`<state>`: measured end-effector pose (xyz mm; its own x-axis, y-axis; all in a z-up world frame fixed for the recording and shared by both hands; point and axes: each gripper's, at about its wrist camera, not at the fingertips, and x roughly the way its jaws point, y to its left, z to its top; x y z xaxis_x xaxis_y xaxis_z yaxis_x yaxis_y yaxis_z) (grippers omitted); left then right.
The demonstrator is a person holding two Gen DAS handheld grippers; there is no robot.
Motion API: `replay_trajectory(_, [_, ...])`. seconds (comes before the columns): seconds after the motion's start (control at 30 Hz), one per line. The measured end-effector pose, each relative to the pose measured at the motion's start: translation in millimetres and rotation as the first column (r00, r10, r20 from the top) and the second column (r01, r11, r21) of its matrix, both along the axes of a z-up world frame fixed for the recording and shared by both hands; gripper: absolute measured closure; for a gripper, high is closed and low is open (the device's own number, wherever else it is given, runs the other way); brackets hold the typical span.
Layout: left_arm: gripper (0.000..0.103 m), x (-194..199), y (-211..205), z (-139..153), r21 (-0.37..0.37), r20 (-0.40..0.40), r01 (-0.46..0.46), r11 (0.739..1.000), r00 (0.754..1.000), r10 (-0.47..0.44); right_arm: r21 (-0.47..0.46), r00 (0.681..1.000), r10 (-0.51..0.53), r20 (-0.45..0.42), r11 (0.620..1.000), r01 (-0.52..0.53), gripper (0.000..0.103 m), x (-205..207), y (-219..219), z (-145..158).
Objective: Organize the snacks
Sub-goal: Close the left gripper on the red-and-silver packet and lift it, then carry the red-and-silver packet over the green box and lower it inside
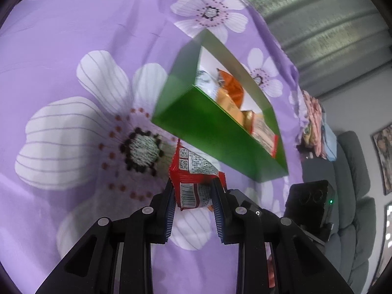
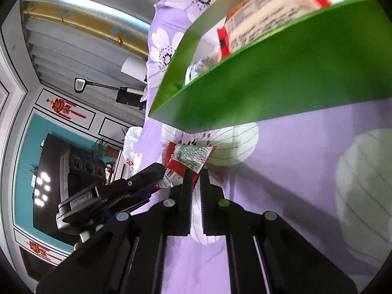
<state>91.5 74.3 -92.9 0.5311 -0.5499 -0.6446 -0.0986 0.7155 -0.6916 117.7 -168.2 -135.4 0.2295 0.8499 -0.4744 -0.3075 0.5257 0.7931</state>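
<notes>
A red snack packet (image 1: 191, 169) with white printed labels hangs just above the purple floral cloth (image 1: 73, 49). My left gripper (image 1: 193, 188) is shut on its lower part, one pad on each side. In the right wrist view the same packet (image 2: 189, 158) has a red edge pinched between the nearly touching fingers of my right gripper (image 2: 195, 174), which is shut on it. The left gripper's finger (image 2: 152, 171) holds the packet from the left. Just beyond stands an open green box (image 1: 215, 142) (image 2: 269, 85) with several orange and red snack packets (image 1: 230, 95) inside.
The cloth's edge runs along the right, with a pile of folded fabrics (image 1: 313, 122) on it and a grey sofa (image 1: 352, 171) beyond. The right gripper's camera body (image 1: 308, 196) sits close on the right. A white plastic bag (image 2: 132, 139) lies past the cloth's left edge.
</notes>
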Motion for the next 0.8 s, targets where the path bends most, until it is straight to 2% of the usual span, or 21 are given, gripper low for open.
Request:
replay_trajectory(0.5, [0.075, -17, -37, 52, 0.053, 0.094, 0.051, 0.997, 0.994, -0.055, 0.049, 0.995, -0.033, 0.090, 0.998, 0.029, 0.096, -16, -26, 38])
replay_trajectory(0.8, [0.075, -11, -60, 83, 0.084, 0.151, 0.075, 0.994, 0.985, -0.087, 0.093, 0.988, -0.063, 0.139, 0.994, 0.050, 0.096, -18, -46, 60])
